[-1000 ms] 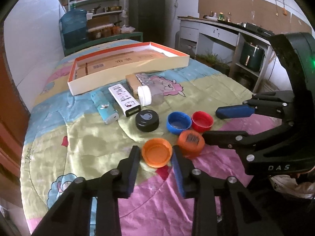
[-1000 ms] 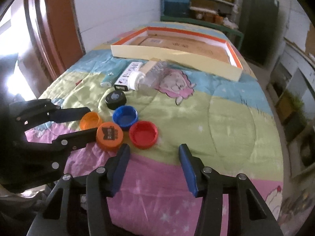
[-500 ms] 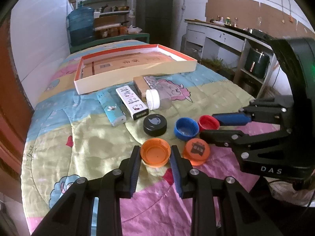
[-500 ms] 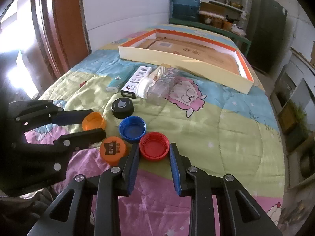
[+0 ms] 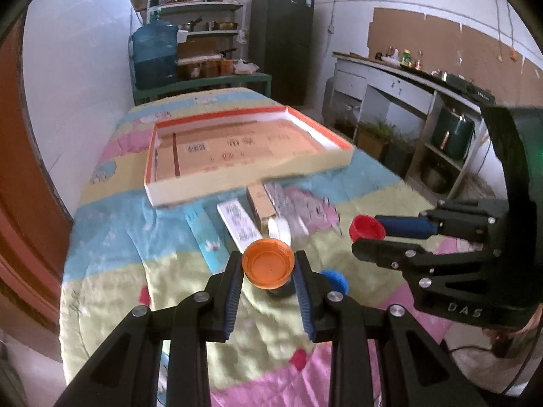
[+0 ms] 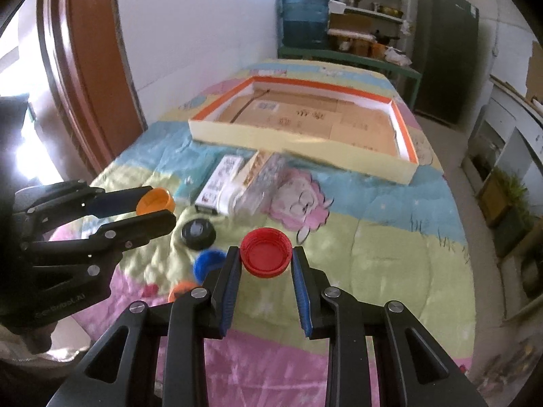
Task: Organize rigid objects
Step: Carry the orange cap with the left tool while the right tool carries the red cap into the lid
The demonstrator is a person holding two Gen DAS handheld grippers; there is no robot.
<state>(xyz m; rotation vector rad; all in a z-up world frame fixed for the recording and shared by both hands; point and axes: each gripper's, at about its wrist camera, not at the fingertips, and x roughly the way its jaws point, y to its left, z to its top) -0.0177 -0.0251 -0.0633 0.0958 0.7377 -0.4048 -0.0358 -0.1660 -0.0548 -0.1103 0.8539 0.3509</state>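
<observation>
My left gripper (image 5: pixel 268 269) is shut on an orange cap (image 5: pixel 268 264), held hollow side up above the quilt. My right gripper (image 6: pixel 265 264) is shut on a red cap (image 6: pixel 265 252), also lifted off the quilt. Each gripper shows in the other's view: the right gripper (image 5: pixel 368 235) with the red cap (image 5: pixel 366 228), the left gripper (image 6: pixel 159 207) with the orange cap (image 6: pixel 156 201). On the quilt lie a black cap (image 6: pixel 198 233), a blue cap (image 6: pixel 207 263) and an orange labelled cap (image 6: pixel 180 290). The blue cap (image 5: pixel 336 279) peeks out beside my left fingers.
A shallow orange-rimmed box (image 5: pixel 251 151) lined with cardboard lies farther back on the quilt-covered bed (image 6: pixel 390 244). Between it and the caps lie a teal box (image 5: pixel 203 234), a white carton (image 5: pixel 237 224) and a clear white-lidded bottle (image 6: pixel 251 190). A wall and a wooden door run along the left.
My right gripper closed on the red cap. Both grippers then lifted their caps off the quilt and moved forward toward the box.
</observation>
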